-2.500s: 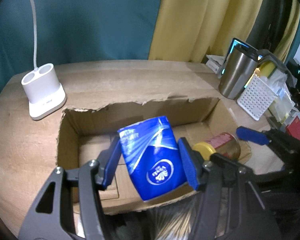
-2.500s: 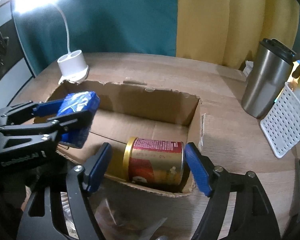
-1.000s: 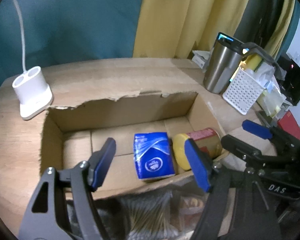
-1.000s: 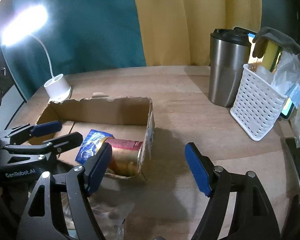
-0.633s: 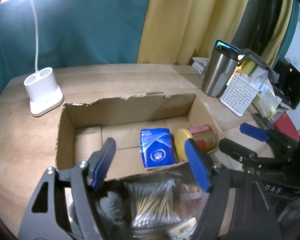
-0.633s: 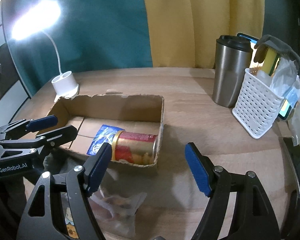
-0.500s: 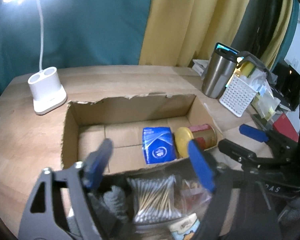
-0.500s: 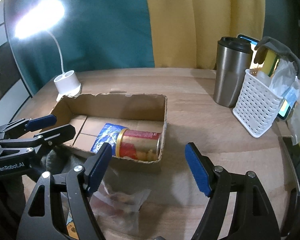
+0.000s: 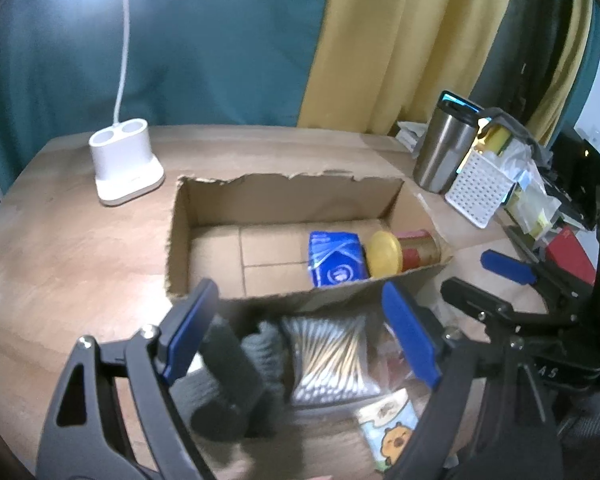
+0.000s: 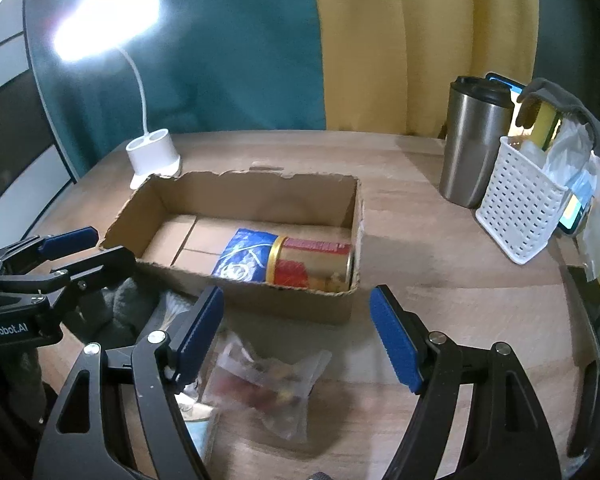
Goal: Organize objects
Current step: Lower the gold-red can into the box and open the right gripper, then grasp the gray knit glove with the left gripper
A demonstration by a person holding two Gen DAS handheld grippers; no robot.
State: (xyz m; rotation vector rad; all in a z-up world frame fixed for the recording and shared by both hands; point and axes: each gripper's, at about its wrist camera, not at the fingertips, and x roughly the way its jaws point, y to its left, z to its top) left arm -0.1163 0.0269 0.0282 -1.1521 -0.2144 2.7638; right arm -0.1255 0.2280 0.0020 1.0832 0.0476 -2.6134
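An open cardboard box [image 9: 292, 200] [image 10: 352, 216] stands mid-table. Inside it at the right end lie a blue tissue pack [image 9: 334, 258] [image 10: 244, 258] and, touching it, a red-and-gold can [image 9: 404, 250] [image 10: 312, 264] on its side. My left gripper [image 9: 298, 300] hangs open in front of the box, above a cotton swab pack [image 9: 332, 360], grey cloth [image 9: 236, 380] and a small cartoon-printed pack [image 9: 392, 428]. My right gripper [image 10: 298, 304] is open too, over a clear snack bag [image 10: 268, 384]. Neither holds anything.
A white lamp base [image 9: 126, 162] [image 10: 154, 158] sits left of the box at the back. A steel tumbler [image 10: 474, 140] and a white perforated basket [image 10: 520, 216] stand at the right, with clutter beyond. Bare wood lies between box and basket.
The left gripper let go of the blue pack, which now lies in the box beside the can. Both grippers drew back from the box, bringing the loose items in front of it into view.
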